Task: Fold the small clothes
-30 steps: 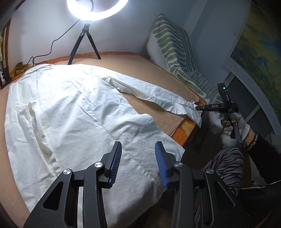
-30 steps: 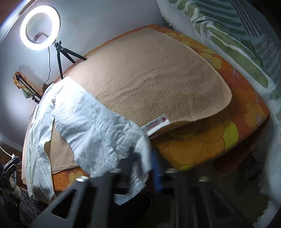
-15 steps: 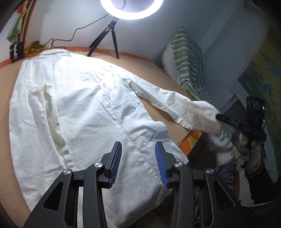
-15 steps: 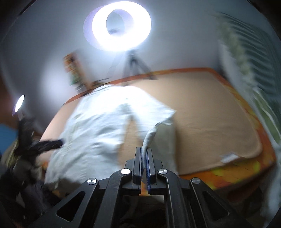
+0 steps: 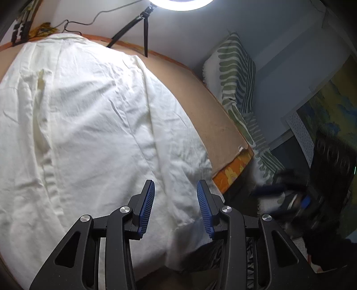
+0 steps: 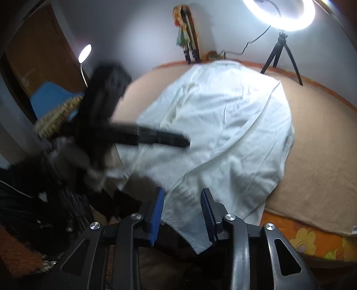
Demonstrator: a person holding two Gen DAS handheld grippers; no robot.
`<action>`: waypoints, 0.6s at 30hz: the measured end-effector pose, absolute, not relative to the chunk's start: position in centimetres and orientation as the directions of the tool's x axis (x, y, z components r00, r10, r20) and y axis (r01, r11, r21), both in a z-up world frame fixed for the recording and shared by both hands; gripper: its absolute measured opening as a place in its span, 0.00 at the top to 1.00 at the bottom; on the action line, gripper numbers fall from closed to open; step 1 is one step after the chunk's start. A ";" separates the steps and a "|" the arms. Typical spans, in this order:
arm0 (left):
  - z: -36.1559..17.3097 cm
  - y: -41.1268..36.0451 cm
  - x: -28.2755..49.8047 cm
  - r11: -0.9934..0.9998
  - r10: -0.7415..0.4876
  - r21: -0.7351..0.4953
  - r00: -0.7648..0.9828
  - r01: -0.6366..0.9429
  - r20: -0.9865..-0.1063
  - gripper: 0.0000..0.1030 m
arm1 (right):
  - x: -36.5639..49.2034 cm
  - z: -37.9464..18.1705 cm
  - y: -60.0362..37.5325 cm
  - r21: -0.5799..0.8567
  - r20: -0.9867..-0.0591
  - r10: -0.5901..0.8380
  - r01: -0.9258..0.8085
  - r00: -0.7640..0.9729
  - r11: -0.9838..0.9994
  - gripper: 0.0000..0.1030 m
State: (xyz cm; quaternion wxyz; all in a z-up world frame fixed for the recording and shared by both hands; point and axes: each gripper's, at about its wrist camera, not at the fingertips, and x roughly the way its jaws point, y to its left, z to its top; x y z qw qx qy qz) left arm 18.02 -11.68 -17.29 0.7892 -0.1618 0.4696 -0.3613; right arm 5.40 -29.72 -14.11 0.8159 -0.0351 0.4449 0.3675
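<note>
Where hem overhangs, shirt (image 5: 93, 125) lengthwise toward wall.

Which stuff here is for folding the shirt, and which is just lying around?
For the job: shirt, left gripper, right gripper, both open, and the blanket it lies on.

Just lying about: ring light on its tripod, striped pillow, desk lamp, blue chair.

text: none legible | blanket tag (image 5: 240, 148): white, print too small (blurred in both views)
</note>
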 end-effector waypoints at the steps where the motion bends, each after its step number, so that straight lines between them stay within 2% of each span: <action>1: -17.7 -12.3 17.7 0.686 -0.720 -0.590 0.282 0.426 -0.634 0.63 | 6.4 -13.3 -30.4 0.275 -0.737 0.575 -0.620 0.354 0.734 0.65; 6: -18.9 -14.5 16.3 0.716 -0.671 -0.517 0.263 0.469 -0.693 0.63 | 13.8 -11.2 -31.8 0.264 -0.728 0.523 -0.522 0.444 0.811 0.63; 9: -19.5 -15.1 15.8 0.732 -0.648 -0.487 0.268 0.477 -0.713 0.60 | 19.8 -11.0 -31.0 0.202 -0.754 0.446 -0.477 0.482 0.856 0.63; 14: -20.1 -15.6 14.9 0.731 -0.635 -0.443 0.282 0.519 -0.719 0.60 | 31.0 -12.9 -29.6 0.195 -0.814 0.346 -0.341 0.466 0.919 0.63; 17: -20.4 -15.4 14.8 0.709 -0.666 -0.474 0.272 0.522 -0.695 0.64 | 36.1 -14.3 -28.6 0.179 -0.847 0.294 -0.283 0.443 0.942 0.63; 18: -20.6 -15.3 15.0 0.697 -0.681 -0.494 0.266 0.519 -0.682 0.76 | 37.4 -14.8 -28.2 0.160 -0.859 0.269 -0.269 0.437 0.950 0.63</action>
